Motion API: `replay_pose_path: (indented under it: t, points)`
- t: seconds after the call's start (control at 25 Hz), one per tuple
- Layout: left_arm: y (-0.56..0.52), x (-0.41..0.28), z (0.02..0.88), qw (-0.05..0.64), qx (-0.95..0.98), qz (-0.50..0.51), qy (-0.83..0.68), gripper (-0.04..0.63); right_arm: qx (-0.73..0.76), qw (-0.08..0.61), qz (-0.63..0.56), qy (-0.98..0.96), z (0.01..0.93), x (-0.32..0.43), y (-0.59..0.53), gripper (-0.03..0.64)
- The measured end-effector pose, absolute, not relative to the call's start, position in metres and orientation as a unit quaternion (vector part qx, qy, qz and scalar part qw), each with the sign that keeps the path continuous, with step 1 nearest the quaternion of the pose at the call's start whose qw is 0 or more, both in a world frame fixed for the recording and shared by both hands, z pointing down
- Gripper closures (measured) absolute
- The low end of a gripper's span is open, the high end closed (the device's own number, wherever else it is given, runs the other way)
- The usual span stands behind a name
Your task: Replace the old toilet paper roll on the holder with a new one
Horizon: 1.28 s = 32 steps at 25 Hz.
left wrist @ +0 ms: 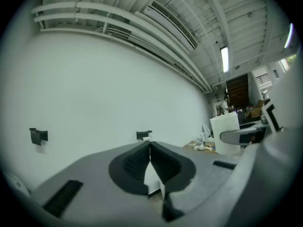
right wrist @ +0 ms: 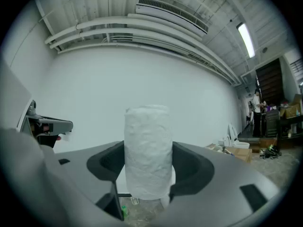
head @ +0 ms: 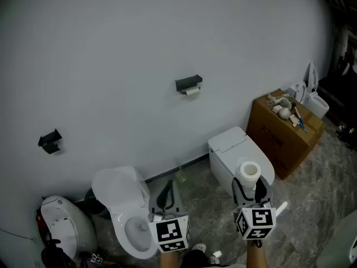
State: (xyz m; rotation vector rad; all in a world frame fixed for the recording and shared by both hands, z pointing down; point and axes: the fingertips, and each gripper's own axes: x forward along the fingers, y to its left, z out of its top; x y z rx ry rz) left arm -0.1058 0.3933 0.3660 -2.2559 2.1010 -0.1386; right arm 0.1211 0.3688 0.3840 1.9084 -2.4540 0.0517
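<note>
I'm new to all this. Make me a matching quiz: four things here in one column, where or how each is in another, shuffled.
1 toilet paper roll
2 left gripper
3 toilet paper holder
4 cardboard box

A mounted on the wall
B jaws shut, empty
C standing on the floor
D upright in the right gripper

Pairs: 1-D, 2-B, 3-A, 4-C.

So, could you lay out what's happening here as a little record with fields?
setting: pale wall, open toilet, cardboard box
holder: black, mounted on the wall, carries a slim old roll
right gripper: shut on a new toilet paper roll, held upright
left gripper: shut, empty
task stage: the old roll is not yet removed; both grippers are far from the holder
</note>
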Motion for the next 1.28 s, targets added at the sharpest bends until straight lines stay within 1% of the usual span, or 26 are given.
replay_pose_path:
  t: [0.6, 0.92, 1.04, 1.16, 1.2, 1.28]
  points:
    - [0.383, -0.109, 0.364, 0.037, -0.732, -0.051, 0.678, 0.592, 0.614, 0.018, 0.011, -0.789, 0.382, 0.117, 0.36, 0.31]
    - [0.371, -0.111, 0.361, 0.026, -0.734, -0.029, 0.678, 0.591, 0.623, 0.003, 0.014, -0.782, 0.379, 0.118, 0.35, 0.31]
    - [0.361, -0.116, 0.359, 0.022, -0.738, -0.015, 0.675, 0.561, 0.63, 0.005, 0.014, -0.776, 0.379, 0.115, 0.343, 0.31]
    - [0.352, -0.115, 0.357, 0.021, -0.753, 0.001, 0.658, 0.474, 0.636, 0.007, 0.013, -0.772, 0.379, 0.113, 0.335, 0.31]
    - [0.349, -0.114, 0.356, 0.023, -0.755, 0.001, 0.655, 0.432, 0.637, 0.007, 0.013, -0.771, 0.38, 0.112, 0.331, 0.31]
    - [0.341, -0.116, 0.353, 0.031, -0.757, 0.001, 0.653, 0.38, 0.638, 0.007, 0.012, -0.77, 0.38, 0.108, 0.325, 0.31]
